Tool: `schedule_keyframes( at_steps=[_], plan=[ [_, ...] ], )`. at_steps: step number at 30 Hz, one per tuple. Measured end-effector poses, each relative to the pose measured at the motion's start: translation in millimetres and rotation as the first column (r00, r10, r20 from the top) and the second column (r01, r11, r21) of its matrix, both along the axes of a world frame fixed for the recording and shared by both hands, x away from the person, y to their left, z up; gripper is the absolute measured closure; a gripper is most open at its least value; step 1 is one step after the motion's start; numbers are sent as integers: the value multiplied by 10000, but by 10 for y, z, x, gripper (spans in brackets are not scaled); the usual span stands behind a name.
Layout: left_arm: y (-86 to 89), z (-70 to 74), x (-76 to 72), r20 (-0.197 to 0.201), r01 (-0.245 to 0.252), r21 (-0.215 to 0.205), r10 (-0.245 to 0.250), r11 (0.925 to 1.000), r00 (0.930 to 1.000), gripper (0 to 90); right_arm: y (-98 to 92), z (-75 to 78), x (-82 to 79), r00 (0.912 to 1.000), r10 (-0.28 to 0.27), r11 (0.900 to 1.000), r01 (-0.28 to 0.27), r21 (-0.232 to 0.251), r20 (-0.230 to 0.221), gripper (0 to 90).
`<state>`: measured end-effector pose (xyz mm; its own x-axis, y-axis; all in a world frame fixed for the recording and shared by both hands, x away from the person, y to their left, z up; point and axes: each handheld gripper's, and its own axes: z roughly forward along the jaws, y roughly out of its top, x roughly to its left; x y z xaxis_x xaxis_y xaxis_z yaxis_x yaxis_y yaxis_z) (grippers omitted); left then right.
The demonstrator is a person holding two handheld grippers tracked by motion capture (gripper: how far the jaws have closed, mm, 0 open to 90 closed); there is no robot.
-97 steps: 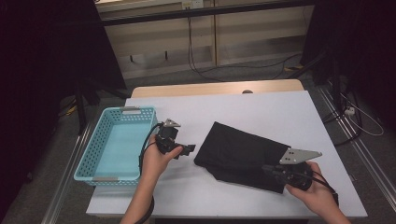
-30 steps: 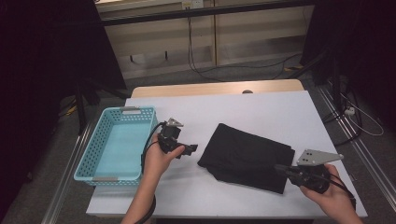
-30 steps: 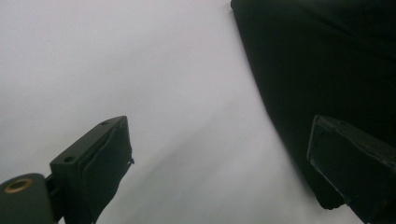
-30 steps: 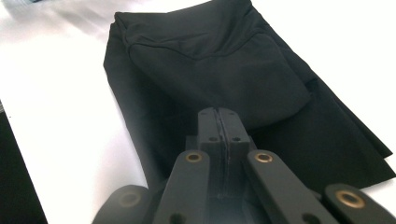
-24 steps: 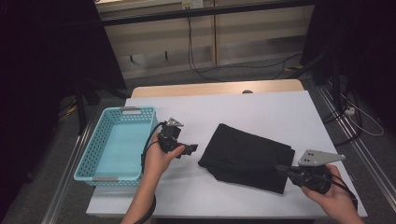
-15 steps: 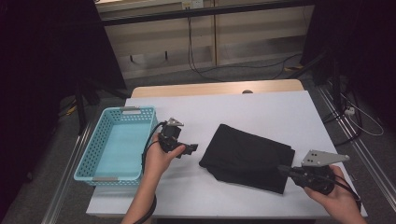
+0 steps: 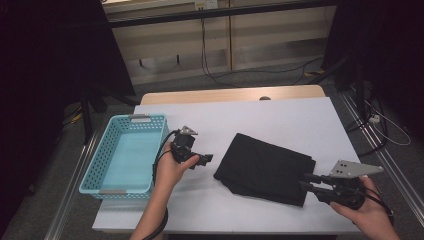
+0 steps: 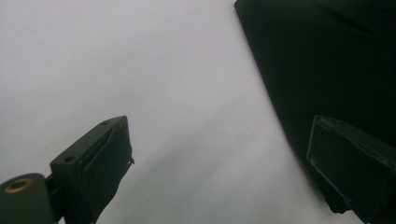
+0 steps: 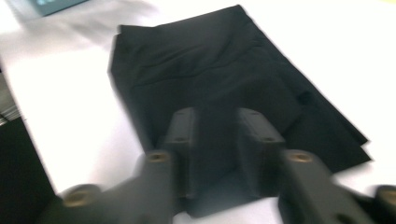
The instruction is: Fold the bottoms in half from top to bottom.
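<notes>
Black cloth lies folded on the white table, right of centre, near the front edge. It reads as a flat, roughly four-sided stack with a few layers; in the right gripper view the layered edges step out at one corner, and soft creases run across the top. No bunching or loose tails visible.

Progress call: folding looks done or close to it. What's left, I'd guess, is moving the cloth into the blue basket, which sits well apart at the table's left and has nothing in it.

Right gripper sits at the cloth's near right corner. Its jaws have just been opening; the right gripper view shows a modest gap with the cloth's edge under and ahead of the tips, pads not pressing on it. So it's released, nothing held.

Left gripper hovers over bare table between basket and cloth, jaws spread wide, nothing between them. Left gripper view has the cloth's edge just beside one jaw, no contact that I can see.
</notes>
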<state>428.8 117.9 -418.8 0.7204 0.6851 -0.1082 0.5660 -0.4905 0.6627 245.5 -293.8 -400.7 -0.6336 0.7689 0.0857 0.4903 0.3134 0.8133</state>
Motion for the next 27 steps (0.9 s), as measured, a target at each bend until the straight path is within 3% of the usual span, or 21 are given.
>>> schedule_keyframes(
  at_steps=[2, 9, 14, 19, 24, 26, 27],
  plan=[
    [0, -1, -7, -5, 8, 26, -8, 10000, 10000, 64, -11, 3, 34, 9996, -288, 9996, 288, 50, 54, 623],
    [30, -10, -47, -35, -27, 46, 27, 10000, 10000, 64, 21, -125, 373, 9918, -1270, 9898, 1257, -668, -155, 571],
    [76, -2, -86, -1, -69, 94, 69, 9999, 10000, 64, 105, -254, 653, 9878, -1514, 9842, 1473, -986, -353, 570],
    [135, -10, -120, -79, -98, 146, 99, 9998, 9999, 64, 205, -353, 899, 9871, -1520, 9750, 1414, -1716, -499, 600],
    [159, -13, -135, 13, -219, 169, 219, 9996, 9998, 64, 247, -446, 984, 9823, -1546, 9691, 1299, -2096, -1057, 712],
    [159, -16, -137, -14, -257, 145, 257, 9996, 9997, 64, 249, -416, 973, 9830, -1610, 9655, 1382, -2206, -887, 873],
    [157, -16, -139, -29, -244, 132, 244, 9996, 9997, 64, 250, -394, 964, 9843, -1547, 9649, 1319, -2270, -853, 885]
  ],
)
